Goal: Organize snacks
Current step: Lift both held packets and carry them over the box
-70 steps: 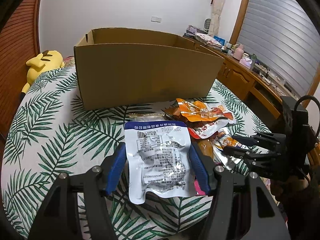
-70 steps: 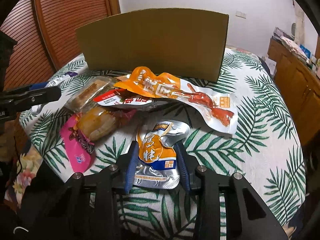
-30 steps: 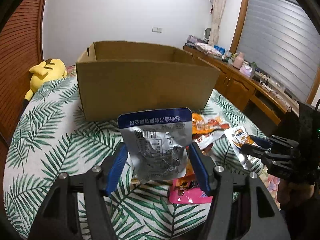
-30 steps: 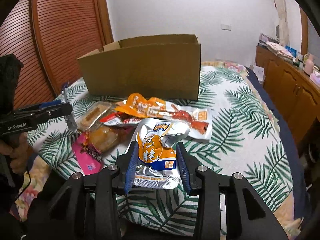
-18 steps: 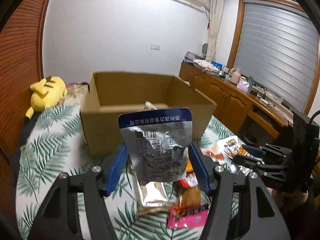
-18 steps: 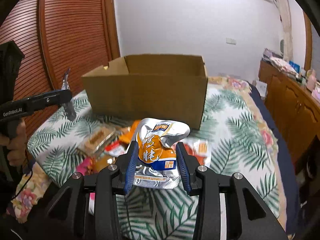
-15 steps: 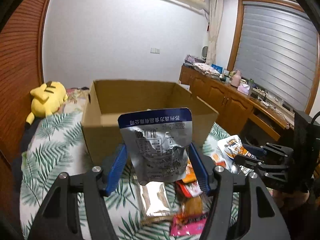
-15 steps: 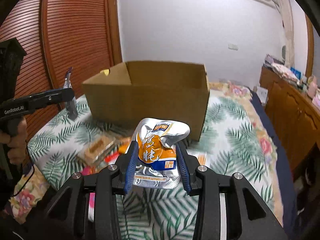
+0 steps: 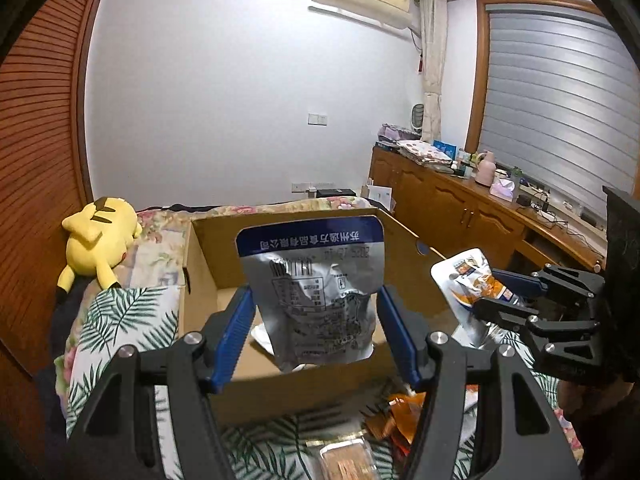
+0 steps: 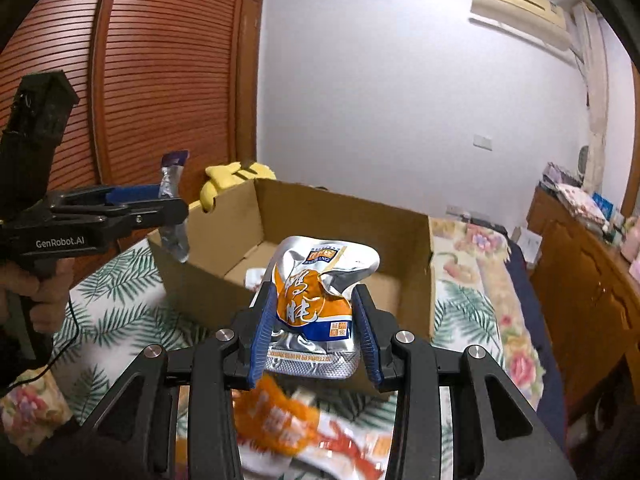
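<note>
Your left gripper (image 9: pixel 316 320) pinches a silver pouch (image 9: pixel 316 292) by its sides. The pouch has a dark blue band with white characters across its top edge and a printed label panel on crinkled foil; it hangs in front of the open box (image 9: pixel 288 384). Your right gripper (image 10: pixel 314 332) is clamped on a smaller pack (image 10: pixel 320 304), silver foil with an orange face, white calligraphy and a blue stripe, its top crumpled; it too is held in the air before the box. A white packet (image 10: pixel 256 276) lies on the box floor. More snacks (image 10: pixel 296 432) lie blurred on the leaf-print cloth (image 10: pixel 112 320) below. A yellow plush (image 9: pixel 96 240) rests beyond the box.
</note>
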### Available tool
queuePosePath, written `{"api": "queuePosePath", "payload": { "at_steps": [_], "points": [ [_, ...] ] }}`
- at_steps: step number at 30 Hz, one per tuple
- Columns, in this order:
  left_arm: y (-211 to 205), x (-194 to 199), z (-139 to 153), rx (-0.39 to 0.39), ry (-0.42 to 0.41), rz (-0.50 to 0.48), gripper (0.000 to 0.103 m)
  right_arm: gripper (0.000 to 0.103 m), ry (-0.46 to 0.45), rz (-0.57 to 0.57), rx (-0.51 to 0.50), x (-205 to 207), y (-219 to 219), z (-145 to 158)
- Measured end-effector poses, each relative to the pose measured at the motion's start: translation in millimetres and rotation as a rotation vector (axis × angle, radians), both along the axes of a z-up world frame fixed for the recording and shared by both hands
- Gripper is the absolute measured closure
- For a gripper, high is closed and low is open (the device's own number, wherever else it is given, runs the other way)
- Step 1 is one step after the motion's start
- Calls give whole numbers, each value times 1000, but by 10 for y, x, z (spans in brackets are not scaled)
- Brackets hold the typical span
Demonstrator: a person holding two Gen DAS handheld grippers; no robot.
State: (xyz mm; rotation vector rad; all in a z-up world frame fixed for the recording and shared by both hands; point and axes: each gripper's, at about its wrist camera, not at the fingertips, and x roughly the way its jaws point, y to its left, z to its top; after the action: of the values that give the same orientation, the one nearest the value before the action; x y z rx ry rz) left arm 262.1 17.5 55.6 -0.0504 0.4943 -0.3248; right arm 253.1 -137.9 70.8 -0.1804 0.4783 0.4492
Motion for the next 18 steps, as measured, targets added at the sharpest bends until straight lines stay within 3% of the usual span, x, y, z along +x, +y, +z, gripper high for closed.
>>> {"api": "queuePosePath", "payload": {
  "at_steps": [18],
  "points": [
    [-43,636,-295,29,72,18,40,64,25,15,-20,648,198,-155]
  ]
}}
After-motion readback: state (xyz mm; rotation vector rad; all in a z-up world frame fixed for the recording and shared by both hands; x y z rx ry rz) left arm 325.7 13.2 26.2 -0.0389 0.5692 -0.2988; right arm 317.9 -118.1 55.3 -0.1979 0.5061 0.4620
